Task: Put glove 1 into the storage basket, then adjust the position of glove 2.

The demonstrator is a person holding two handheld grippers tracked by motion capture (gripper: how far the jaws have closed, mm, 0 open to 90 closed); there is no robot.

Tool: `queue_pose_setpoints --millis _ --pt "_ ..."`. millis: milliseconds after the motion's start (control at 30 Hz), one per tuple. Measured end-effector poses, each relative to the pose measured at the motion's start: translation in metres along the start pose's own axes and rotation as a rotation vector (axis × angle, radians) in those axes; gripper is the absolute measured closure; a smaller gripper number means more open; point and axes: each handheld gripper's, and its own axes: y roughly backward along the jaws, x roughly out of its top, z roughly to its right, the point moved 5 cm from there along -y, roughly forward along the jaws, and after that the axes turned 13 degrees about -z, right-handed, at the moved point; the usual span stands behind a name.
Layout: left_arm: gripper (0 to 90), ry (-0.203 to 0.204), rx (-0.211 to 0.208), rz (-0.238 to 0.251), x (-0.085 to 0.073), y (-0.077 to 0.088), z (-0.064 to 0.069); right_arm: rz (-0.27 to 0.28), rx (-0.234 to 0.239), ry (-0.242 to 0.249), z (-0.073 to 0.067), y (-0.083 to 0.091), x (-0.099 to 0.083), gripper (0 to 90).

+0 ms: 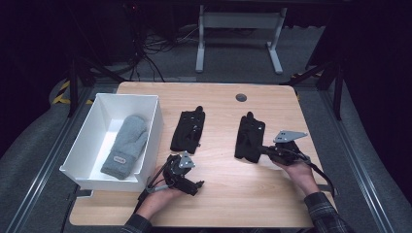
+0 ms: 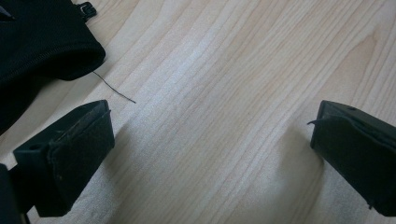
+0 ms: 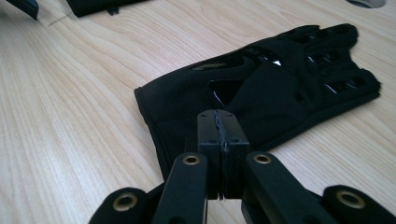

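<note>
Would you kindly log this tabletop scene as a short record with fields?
surface: wooden table
bin: white bin at the table's left, holding a grey mitten
gloves: left black glove and right black glove, lying apart
left gripper: jaws wide open over bare wood, beside the left glove's cuff
right gripper: jaws shut at the right glove's cuff; grip on fabric unclear

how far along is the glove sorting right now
Done: one grey mitten lies in the white bin. In hand: the right gripper is shut at the cuff of the right black glove; whether it pinches fabric is unclear. Left: the other black glove lies on the table, with the left gripper open beside it over bare wood.
</note>
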Motion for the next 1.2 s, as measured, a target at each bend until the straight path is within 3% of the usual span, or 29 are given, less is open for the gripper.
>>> queue_pose_setpoints --millis 400,633,1200 --pt "0.0 -0.001 0.0 0.0 0.0 0.0 0.0 -0.062 0.013 0.009 0.003 -0.026 0.005 89.9" --pt "0.1 -0.001 0.0 0.002 -0.001 0.0 0.0 -0.081 0.027 0.021 0.0 -0.023 0.001 90.0" --pt "0.3 0.003 0.001 -0.001 -0.001 0.001 0.001 -0.12 0.104 0.088 -0.034 0.0 -0.026 90.0"
